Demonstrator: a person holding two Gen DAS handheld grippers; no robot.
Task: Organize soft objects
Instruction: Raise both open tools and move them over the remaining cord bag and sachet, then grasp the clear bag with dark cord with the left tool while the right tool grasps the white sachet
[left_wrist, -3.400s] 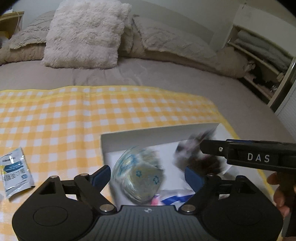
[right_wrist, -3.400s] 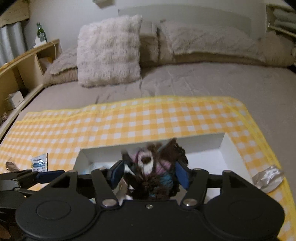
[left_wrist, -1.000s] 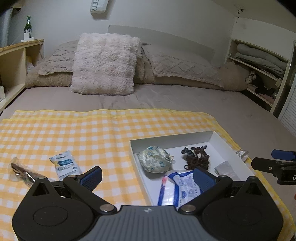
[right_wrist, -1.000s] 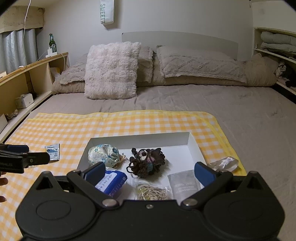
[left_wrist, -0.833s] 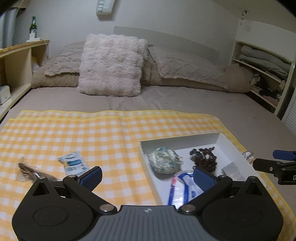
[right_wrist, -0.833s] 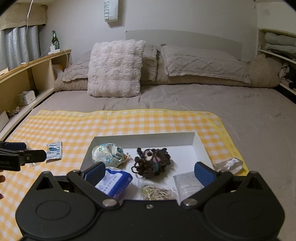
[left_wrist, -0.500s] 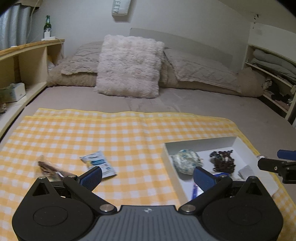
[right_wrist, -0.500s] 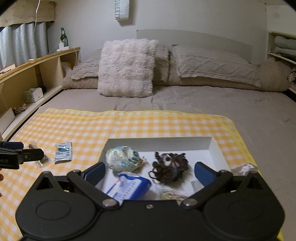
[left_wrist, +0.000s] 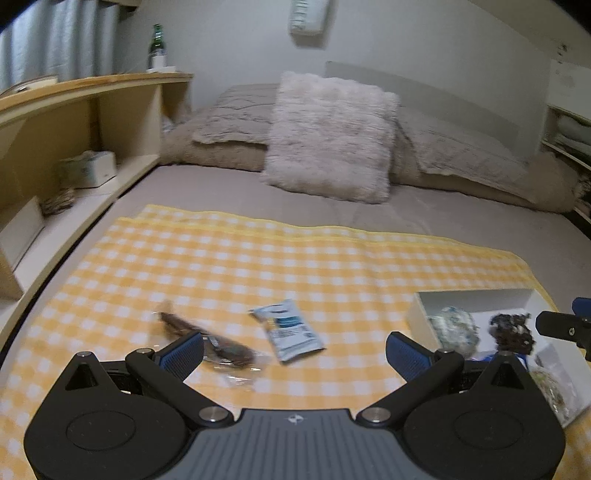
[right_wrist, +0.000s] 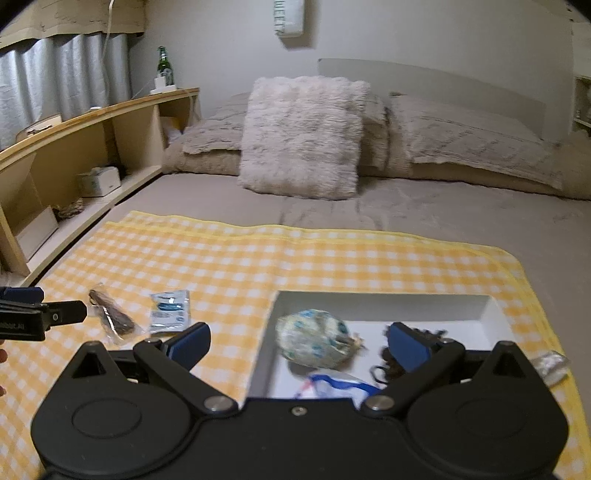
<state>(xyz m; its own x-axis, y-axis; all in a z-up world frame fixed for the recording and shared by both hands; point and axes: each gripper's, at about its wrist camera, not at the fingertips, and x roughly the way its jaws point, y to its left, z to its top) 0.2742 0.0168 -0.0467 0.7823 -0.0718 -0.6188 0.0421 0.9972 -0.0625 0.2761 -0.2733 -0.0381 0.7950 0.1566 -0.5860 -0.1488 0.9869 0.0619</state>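
Both claws are spread wide and empty: the left claw (left_wrist: 293, 347) hangs over the cloth (left_wrist: 258, 266), the right claw (right_wrist: 299, 343) over the box (right_wrist: 384, 302). Two items are outside the box: a white packet (left_wrist: 286, 328) at lower centre and a clear bag (left_wrist: 210, 343) by the left claw's left finger, its contents blurred, perhaps hair ties. Risks: thin film slipping from the pads, or cloth getting pinched with it. Room is open above and left; the box wall (left_wrist: 419, 323) crowds the right.
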